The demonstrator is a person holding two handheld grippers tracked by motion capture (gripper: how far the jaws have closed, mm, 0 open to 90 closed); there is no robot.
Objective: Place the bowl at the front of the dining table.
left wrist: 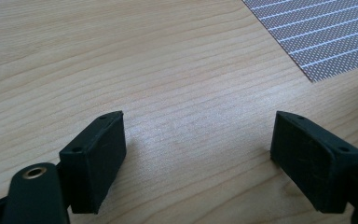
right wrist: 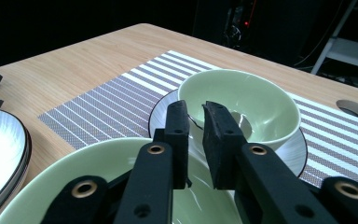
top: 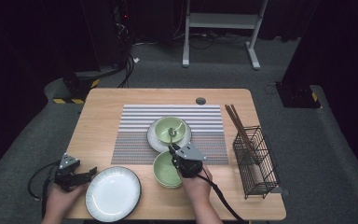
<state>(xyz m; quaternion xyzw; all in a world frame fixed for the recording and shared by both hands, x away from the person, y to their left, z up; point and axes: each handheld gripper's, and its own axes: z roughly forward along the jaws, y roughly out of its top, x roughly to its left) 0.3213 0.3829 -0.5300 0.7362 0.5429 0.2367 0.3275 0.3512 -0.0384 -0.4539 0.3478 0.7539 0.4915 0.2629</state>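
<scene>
Left tongs (top: 92, 171): jaws spread wide, empty, low over bare wooden tabletop (left wrist: 168, 60) beside the white round ceramic plate (top: 113, 192).
Near bowl: pale green glazed ceramic bowl (top: 166, 171), empty, on the tabletop just under the right hand.
Right tongs (right wrist: 195, 122): jaws a narrow gap apart, nothing pinched between them, poised over the near bowl's far rim.
Spoon: small metal spoon (top: 172, 134), lying inside the far pale green bowl (right wrist: 256, 105) on a white saucer (right wrist: 294, 151), on the striped grey placemat (top: 135, 126).
Step judged: leaving the spoon; withdraw straight back, clearing both rims.
Far right: black wire basket (top: 256, 161) holding brown wooden chopsticks (top: 237, 122).
</scene>
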